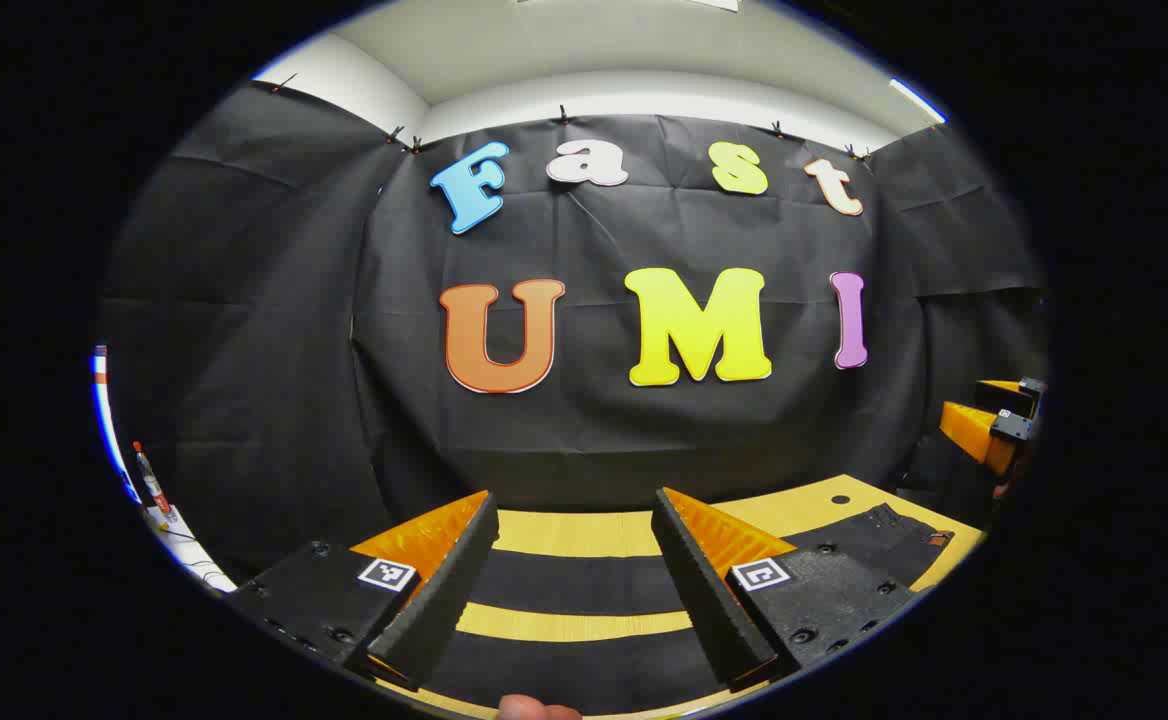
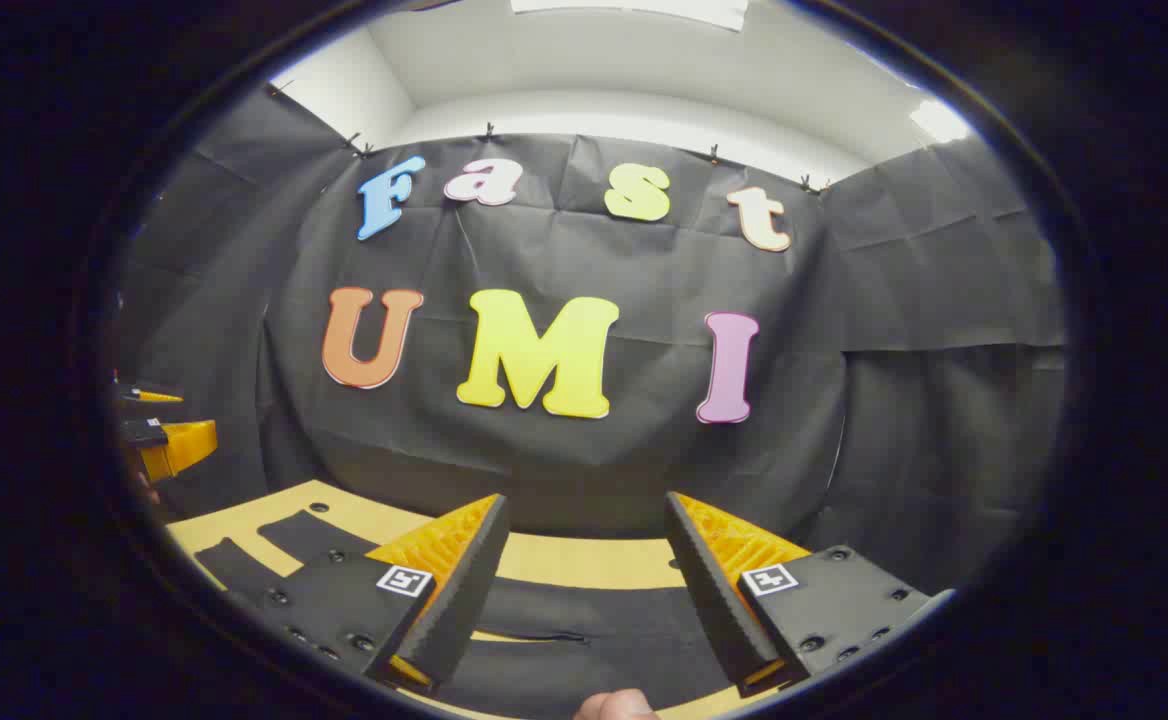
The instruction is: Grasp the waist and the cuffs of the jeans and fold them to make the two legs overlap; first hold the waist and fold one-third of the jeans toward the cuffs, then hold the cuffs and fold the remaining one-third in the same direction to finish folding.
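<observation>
Left gripper (image 1: 574, 585): fingers spread wide, nothing between them, hovering above the table with two dark bands of cloth running crosswise underneath.
Right gripper (image 2: 584, 590): same deal, wide open and empty, held above the waist end.
Jeans (image 1: 874, 545): black, laid flat on the wooden table (image 1: 814, 500); legs sit under the left gripper with bare wood showing between them, and what looks like a pocket slit (image 2: 534, 635) is under the right one.
Stage: my guess is nothing's grabbed yet, so the leg-overlap fold hasn't started.
Risk 1: black fabric under dim light, so it's easy to misjudge the edge and pinch one layer or only air.
Risk 2: grab the waist off-centre and the legs won't stack evenly.
Risk 3: lift one side higher than the other and the cloth drags, bunching on the table.
</observation>
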`<state>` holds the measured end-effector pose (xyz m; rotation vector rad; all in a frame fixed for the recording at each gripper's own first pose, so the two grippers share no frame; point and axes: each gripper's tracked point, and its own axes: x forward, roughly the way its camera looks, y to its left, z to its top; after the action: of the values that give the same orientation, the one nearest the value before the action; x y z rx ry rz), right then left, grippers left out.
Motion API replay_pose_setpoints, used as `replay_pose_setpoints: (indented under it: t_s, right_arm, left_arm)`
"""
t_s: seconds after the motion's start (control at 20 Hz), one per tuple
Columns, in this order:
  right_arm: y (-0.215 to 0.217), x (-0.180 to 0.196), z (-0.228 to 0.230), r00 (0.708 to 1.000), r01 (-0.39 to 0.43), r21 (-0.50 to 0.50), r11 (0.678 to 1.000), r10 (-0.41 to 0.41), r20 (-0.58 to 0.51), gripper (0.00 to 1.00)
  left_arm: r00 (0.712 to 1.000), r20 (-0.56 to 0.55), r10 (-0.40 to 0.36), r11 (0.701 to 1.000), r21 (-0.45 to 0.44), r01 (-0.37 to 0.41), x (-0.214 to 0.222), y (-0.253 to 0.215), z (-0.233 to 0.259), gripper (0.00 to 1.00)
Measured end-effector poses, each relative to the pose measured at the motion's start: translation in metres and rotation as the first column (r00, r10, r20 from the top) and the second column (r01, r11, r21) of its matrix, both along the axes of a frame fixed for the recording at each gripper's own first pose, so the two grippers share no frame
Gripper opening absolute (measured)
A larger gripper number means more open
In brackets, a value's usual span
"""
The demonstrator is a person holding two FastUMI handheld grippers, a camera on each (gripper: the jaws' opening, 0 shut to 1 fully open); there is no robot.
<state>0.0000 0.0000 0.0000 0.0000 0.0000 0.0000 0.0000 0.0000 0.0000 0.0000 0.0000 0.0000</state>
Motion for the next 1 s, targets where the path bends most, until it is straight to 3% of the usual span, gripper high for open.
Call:
replay_pose_setpoints:
  t_s: [0.1, 0.15, 0.2, 1.0]
  right_arm:
    - [0.0, 0.004, -0.001, 1.0, 0.004, 0.002, 1.0, -0.004, -0.004, 0.94]
    - [-0.001, 0.004, -0.002, 1.0, 0.005, -0.001, 1.0, -0.005, -0.009, 0.94]
    - [-0.001, 0.004, -0.002, 1.0, 0.003, 0.0, 1.0, -0.003, -0.01, 0.96]
    - [-0.025, 0.006, -0.004, 0.999, 0.03, -0.01, 1.0, -0.03, -0.031, 0.96]
  left_arm:
    - [1.0, -0.005, 0.0, 1.0, -0.017, 0.0, 0.001, -0.001, -0.002, 1.0]
    - [1.0, -0.011, 0.001, 1.0, -0.021, -0.001, 0.001, -0.002, -0.004, 0.91]
    - [1.0, -0.019, 0.001, 1.0, -0.022, -0.001, 0.001, -0.002, -0.005, 0.99]
    - [0.999, -0.044, -0.016, 1.0, -0.019, 0.015, 0.004, -0.005, -0.014, 0.99]
